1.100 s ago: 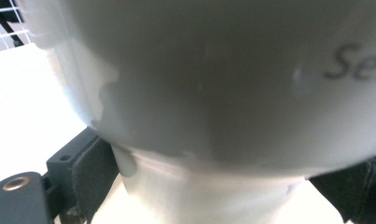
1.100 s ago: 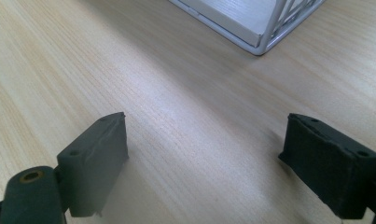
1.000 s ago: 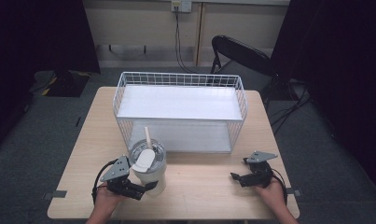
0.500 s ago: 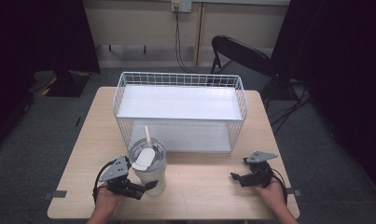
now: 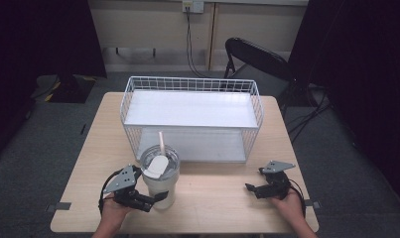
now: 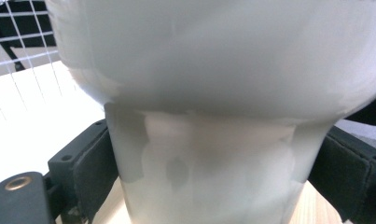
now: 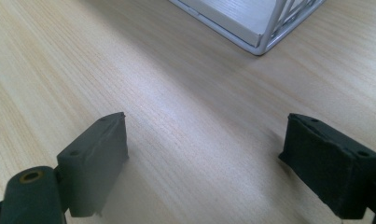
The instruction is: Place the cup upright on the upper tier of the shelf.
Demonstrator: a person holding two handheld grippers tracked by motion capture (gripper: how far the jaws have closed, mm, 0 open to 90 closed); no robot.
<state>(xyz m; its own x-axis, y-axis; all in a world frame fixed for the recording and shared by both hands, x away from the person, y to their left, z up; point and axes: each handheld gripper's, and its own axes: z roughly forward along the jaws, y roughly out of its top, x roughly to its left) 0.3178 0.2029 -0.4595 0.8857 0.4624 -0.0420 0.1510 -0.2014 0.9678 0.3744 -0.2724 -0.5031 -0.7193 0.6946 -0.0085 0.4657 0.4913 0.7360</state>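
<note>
White lidded cup (image 5: 160, 176) with a straw (image 5: 161, 143), standing upright on the counter (image 5: 222, 198) near its front edge, left of centre, just in front of the wire basket (image 5: 191, 119). In the left gripper view the cup (image 6: 209, 140) is seen from very close, its narrower lower body set between the two black jaws, each pad pressed against one side of it. The left hand-held gripper (image 5: 150, 198), low at the cup's left, is thus closed on the cup's lower body, with the person's left hand (image 5: 112, 213) behind it at the front edge. The right hand-held gripper (image 5: 253, 189) rests near the front right corner of the counter, well apart from the cup, held by the right hand (image 5: 289, 201). In the right gripper view the right hand-held gripper (image 7: 204, 158) has its jaws spread wide with bare counter (image 7: 185, 107) between them and nothing held; a corner of the basket (image 7: 260, 28) lies farther off. The basket sits toward the back edge of the counter.
</note>
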